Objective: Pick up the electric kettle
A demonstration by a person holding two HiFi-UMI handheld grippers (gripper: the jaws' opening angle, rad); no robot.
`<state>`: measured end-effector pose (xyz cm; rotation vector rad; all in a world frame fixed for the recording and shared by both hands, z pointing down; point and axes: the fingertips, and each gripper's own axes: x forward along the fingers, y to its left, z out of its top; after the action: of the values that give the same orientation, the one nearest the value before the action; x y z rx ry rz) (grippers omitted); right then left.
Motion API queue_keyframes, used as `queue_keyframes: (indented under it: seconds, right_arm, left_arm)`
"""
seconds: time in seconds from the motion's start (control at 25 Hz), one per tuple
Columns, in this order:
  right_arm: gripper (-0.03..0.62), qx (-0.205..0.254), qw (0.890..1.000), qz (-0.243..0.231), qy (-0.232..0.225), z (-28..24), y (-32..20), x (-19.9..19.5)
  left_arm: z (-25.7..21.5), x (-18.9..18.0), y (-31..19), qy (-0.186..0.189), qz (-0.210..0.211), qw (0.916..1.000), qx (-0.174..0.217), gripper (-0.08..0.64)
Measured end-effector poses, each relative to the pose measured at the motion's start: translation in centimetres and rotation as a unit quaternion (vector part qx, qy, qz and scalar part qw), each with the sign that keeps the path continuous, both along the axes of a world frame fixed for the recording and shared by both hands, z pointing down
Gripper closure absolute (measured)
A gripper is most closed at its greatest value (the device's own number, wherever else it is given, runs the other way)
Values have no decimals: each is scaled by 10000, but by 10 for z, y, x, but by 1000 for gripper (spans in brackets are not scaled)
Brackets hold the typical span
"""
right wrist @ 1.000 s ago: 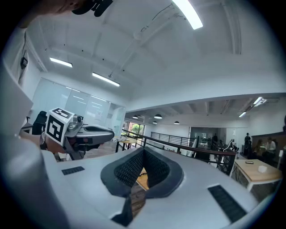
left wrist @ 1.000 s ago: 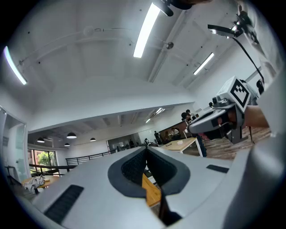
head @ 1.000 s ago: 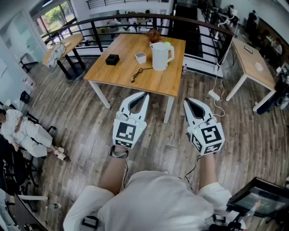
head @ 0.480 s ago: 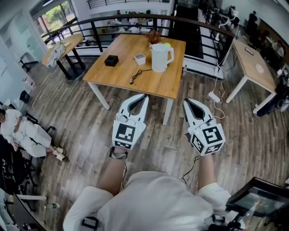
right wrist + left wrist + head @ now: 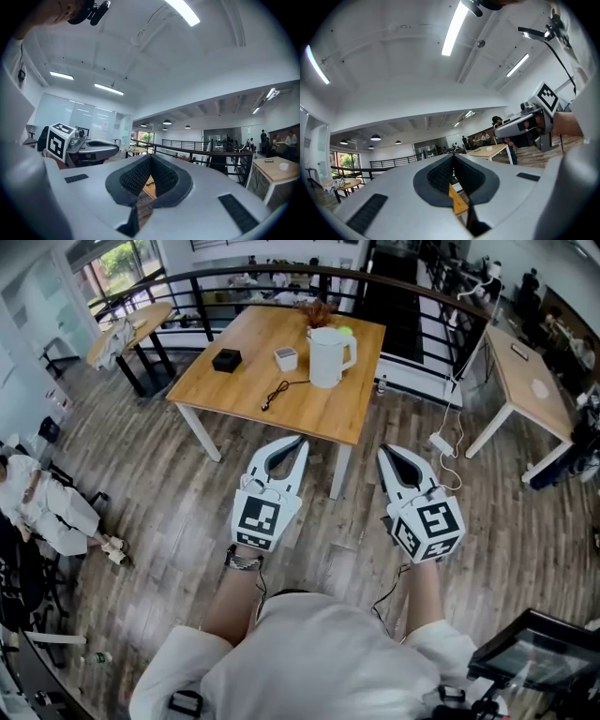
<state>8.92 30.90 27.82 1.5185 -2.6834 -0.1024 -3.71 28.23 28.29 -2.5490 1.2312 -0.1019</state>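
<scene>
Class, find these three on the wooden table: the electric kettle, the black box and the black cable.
electric kettle (image 5: 324, 362), head view, middle of its white body.
black box (image 5: 226, 359), head view, its top face.
black cable (image 5: 278, 390), head view, about midway along its length.

Open-plan office: wooden desks (image 5: 319, 413), black mezzanine railing (image 5: 195, 147), plank floor (image 5: 169, 512), ceiling strip lights (image 5: 453, 28).

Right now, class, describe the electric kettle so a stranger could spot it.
Find the middle wooden table, by the black railing. Near its far right corner stands the electric kettle: white, handled, taller than the small white container beside it.
</scene>
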Motion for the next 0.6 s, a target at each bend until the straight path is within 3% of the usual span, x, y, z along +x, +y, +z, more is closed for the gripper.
queue_keyframes:
  seconds: [0.36, 0.6]
  right_arm:
    - [583, -214, 9997, -105, -18, 17, -10, 11]
    - [583, -222, 9997, -99, -52, 22, -38, 11]
  left_arm:
    - [19, 15, -8, -9, -59, 9998, -187, 551]
    - [24, 14, -41, 17, -24, 9998, -189, 551]
